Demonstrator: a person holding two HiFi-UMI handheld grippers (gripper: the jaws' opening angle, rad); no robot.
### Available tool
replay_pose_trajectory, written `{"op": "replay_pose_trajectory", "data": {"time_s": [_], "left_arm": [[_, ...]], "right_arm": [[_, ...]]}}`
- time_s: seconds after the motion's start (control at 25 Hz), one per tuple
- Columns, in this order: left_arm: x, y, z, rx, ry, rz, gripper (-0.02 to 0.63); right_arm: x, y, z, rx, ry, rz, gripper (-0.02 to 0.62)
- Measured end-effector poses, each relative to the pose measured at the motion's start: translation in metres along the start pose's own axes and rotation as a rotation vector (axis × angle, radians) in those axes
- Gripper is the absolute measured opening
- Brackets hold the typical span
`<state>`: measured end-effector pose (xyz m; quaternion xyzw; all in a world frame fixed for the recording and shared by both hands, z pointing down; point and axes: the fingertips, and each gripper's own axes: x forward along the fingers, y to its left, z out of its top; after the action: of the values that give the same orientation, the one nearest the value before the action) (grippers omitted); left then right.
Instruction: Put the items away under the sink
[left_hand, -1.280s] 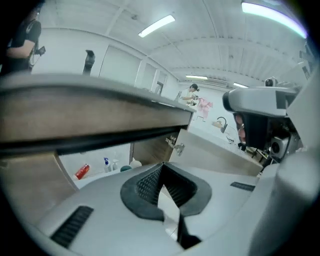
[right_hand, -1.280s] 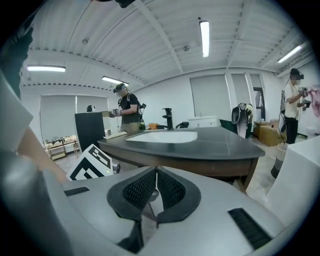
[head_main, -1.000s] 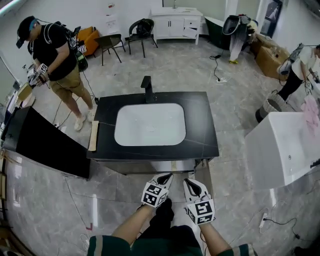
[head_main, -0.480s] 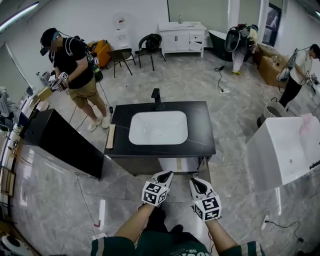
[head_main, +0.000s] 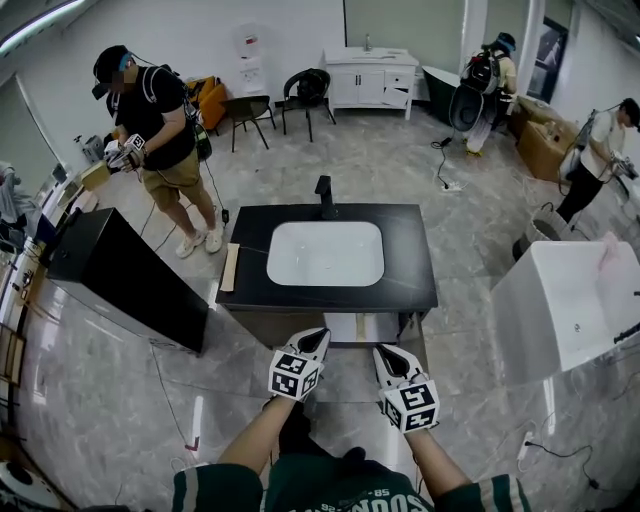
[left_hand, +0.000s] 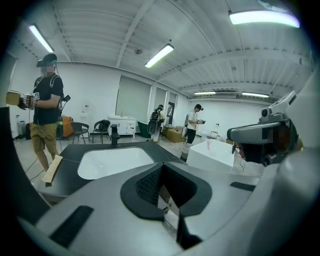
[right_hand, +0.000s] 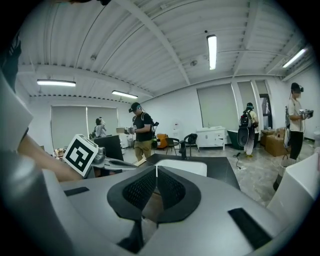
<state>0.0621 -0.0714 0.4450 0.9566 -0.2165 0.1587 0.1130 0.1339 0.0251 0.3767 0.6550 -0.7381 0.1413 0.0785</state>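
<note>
The sink cabinet has a black top (head_main: 412, 258) with a white basin (head_main: 325, 253) and a black faucet (head_main: 324, 190). It stands straight ahead of me in the head view. Its front (head_main: 300, 326) below the top shows only as a narrow strip. My left gripper (head_main: 318, 336) and right gripper (head_main: 385, 353) are side by side just short of that front, both shut and holding nothing. In the left gripper view the shut gripper (left_hand: 161, 168) points over the basin (left_hand: 112, 161). The right gripper view shows its gripper (right_hand: 156, 169) shut too, with the basin (right_hand: 186, 166) beyond.
A wooden strip (head_main: 230, 268) lies at the top's left edge. A black cabinet (head_main: 120, 285) stands to the left and a white tub (head_main: 560, 300) to the right. A person with grippers (head_main: 155, 120) stands behind on the left, and others work at the far right.
Both grippers have risen, still shut and empty. My view has lifted, so the sink cabinet looks smaller. The person at the back left has shifted.
</note>
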Motion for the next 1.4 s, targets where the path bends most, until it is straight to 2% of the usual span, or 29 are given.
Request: {"op": "replay_pose_trajectory", "data": {"time_s": [0.16, 0.48, 0.84, 1.4], "left_arm": [[-0.011, 0.033, 0.002, 0.001, -0.012, 0.016, 0.011], [-0.019, 0.146, 0.012, -0.016, 0.001, 0.033, 0.011], [-0.018, 0.247, 0.010, -0.029, 0.017, 0.029, 0.011], [-0.015, 0.416, -0.029, -0.056, 0.086, 0.191, 0.020]], "right_arm": [[0.027, 0.019, 0.008, -0.006, 0.000, 0.009, 0.043], [0.125, 0.066, 0.039, -0.016, 0.017, 0.018, 0.043], [0.225, 0.103, 0.063, -0.034, 0.038, 0.018, 0.043], [0.308, 0.123, 0.061, -0.049, 0.111, 0.001, 0.043]]}}
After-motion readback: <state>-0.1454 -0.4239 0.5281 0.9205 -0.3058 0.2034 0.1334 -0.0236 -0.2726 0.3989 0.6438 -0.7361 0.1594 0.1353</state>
